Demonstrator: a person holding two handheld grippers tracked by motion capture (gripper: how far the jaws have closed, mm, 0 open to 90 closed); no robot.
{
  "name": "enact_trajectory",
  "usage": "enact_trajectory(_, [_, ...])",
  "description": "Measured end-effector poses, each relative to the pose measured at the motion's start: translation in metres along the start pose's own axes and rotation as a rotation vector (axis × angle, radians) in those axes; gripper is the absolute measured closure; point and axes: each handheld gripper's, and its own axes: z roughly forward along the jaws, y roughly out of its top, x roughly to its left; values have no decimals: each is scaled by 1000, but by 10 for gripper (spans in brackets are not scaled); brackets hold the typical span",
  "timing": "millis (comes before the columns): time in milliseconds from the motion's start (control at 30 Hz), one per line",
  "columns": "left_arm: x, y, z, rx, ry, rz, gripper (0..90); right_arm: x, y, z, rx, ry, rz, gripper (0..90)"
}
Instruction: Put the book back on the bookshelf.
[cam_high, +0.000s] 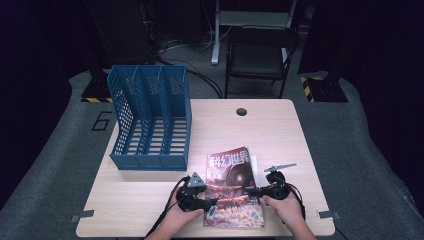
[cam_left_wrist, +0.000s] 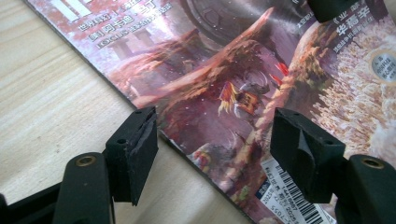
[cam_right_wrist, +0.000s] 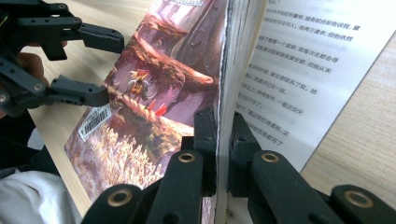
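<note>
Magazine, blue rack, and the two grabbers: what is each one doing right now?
Magazine: lying on the table, front pages lifted at its right edge.
Blue file rack: upright, slots empty.
Left gripper: jaws open over the magazine's left edge.
Right gripper: jaws shut on the lifted pages.

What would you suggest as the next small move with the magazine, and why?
Probably close the left gripper on the magazine's spine edge. Its jaws stand open astride that edge, one over the table and one over the cover, while the right gripper is already shut on the opposite edge, with some pages lifted. A second grip would likely steady the magazine.
</note>
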Motion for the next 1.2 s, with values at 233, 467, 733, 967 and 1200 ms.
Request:
enact_trajectory(233, [13, 4, -5, 5, 1, -27, 292, 7, -2, -1, -32, -25, -35, 857])
enact_trajectory(467, [18, 7, -5, -17, -32, -57, 218, 11, -5, -5, -68, -30, -52, 858])
enact_trajectory(733, [22, 10, 0, -19, -62, -67, 178, 19, -5, -10, -112, -25, -103, 858])
enact_trajectory(967, [21, 13, 6, 3, -82, -70, 151, 23, -5, -14, -129, -17, -119, 858])
enact_trajectory(1200, [22, 16, 11, -7, -103, -67, 139, 26, -4, -15, -146, -10, -137, 858])
